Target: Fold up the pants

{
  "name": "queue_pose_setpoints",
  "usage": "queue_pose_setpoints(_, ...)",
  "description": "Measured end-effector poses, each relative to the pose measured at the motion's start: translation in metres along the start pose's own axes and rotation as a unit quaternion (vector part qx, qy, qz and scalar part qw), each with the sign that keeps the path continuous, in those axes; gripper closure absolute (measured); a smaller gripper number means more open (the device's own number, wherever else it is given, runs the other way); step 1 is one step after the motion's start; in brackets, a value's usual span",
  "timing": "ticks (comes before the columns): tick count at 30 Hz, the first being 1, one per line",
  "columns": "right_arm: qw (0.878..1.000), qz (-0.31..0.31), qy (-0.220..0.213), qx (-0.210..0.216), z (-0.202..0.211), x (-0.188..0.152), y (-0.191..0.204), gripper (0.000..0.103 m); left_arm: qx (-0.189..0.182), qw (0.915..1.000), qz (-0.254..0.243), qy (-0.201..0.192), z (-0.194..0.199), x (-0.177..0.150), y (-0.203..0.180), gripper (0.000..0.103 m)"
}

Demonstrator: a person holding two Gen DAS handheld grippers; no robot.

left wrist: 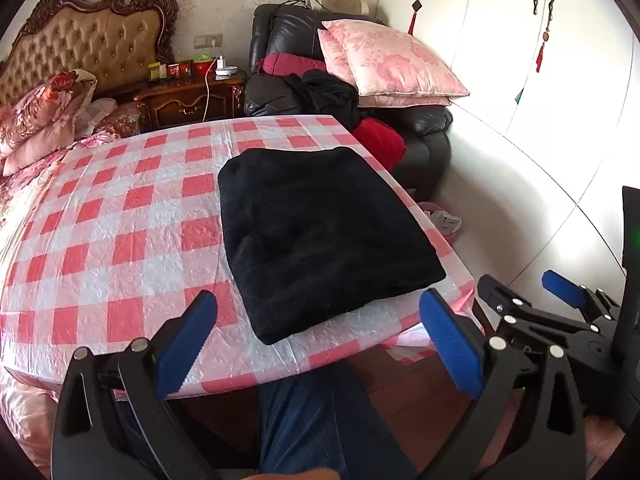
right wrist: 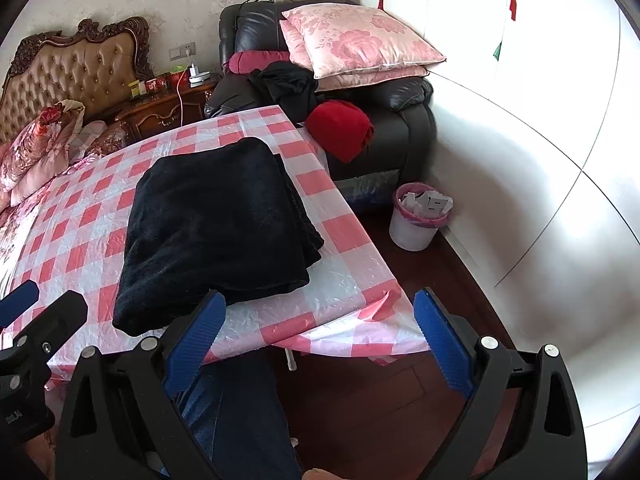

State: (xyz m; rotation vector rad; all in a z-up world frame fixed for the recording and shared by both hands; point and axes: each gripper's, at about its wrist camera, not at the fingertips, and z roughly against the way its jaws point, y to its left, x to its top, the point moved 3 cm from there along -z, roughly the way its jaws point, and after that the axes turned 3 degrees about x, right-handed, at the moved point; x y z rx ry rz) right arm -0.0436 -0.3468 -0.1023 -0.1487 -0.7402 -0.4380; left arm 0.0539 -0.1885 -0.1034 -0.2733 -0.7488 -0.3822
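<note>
No text can be read. The left gripper's point(right wrist: 24, 360) black body carries small pale lettering at its lower edge, too blurred to make out. Boxes point(left wrist: 176, 70) far ahead show illegible labels.

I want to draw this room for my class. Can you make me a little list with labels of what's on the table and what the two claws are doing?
table cover: pink and white checked cloth
on the table: black pants, folded into a thick rectangle near the right edge
left claw: open, holding nothing, short of the pants
right claw: open, holding nothing, at the table's near corner
behind the table: black armchair with pink pillows
on the floor: white bin
</note>
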Motion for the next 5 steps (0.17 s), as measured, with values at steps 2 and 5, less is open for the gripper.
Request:
queue_pose_setpoints(2, 1.000, 0.000, 0.001, 0.000, -0.0005, -0.0001, -0.0006, 0.012, -0.002, 1.0000, 0.003, 0.003, -0.0005, -0.0003, 0.0010, 0.002)
queue_pose_setpoints(5, 1.000, 0.001, 0.002, 0.000, -0.0013, -0.0008, -0.0013, 0.012, -0.005, 0.9999, 0.006, 0.007, -0.0008, -0.0010, 0.0005, 0.002)
